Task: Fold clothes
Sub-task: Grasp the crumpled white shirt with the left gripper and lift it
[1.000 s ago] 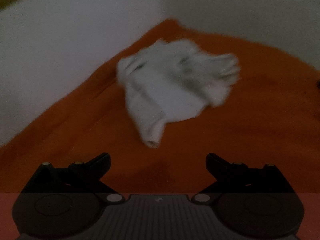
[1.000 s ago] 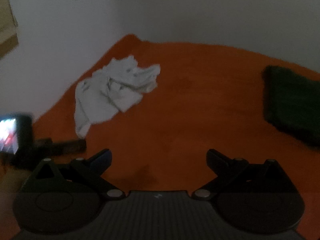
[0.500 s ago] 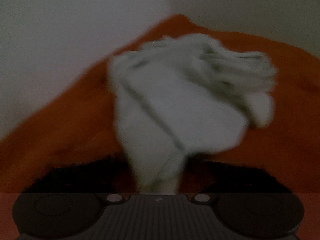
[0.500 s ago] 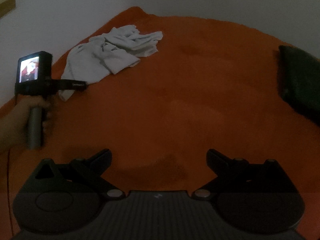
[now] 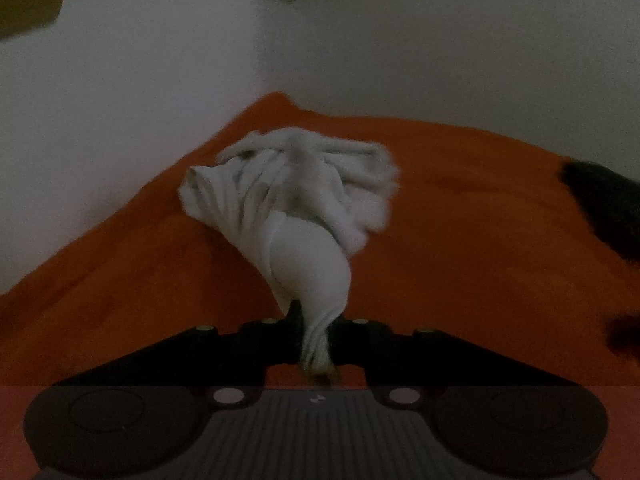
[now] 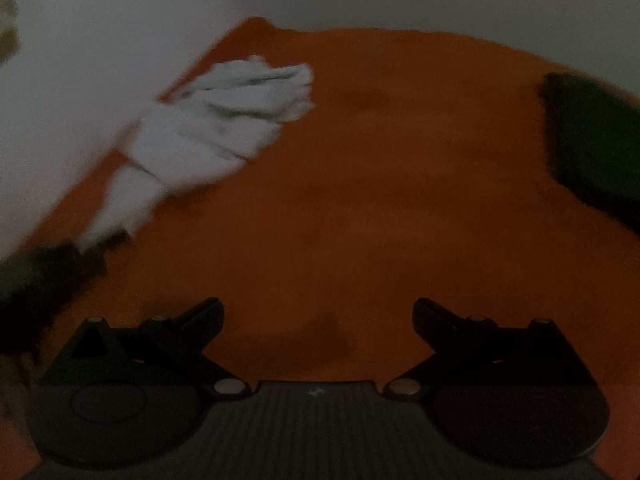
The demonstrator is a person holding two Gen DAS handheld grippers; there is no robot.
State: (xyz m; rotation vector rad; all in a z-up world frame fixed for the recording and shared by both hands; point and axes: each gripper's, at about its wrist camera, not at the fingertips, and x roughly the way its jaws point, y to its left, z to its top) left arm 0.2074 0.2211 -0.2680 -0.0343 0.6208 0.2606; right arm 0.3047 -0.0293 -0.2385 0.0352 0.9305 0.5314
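At the left, our left gripper (image 5: 316,340) was closing its jaws on a bunched end of the white garment (image 5: 296,208), the cloth pinched between the pads. The rest of it trailed back in a crumpled heap on the orange bedspread (image 5: 460,248), near the corner by the wall. We judged it light, soft and limp, likely to sag and twist, so a hem or corner seemed the best hold. To the right, our right gripper (image 6: 318,316) hung with jaws wide apart and nothing between them, and a dark garment (image 6: 592,136) lay at the far right. A second before, the left jaws had stood open short of the cloth, which lay untouched.
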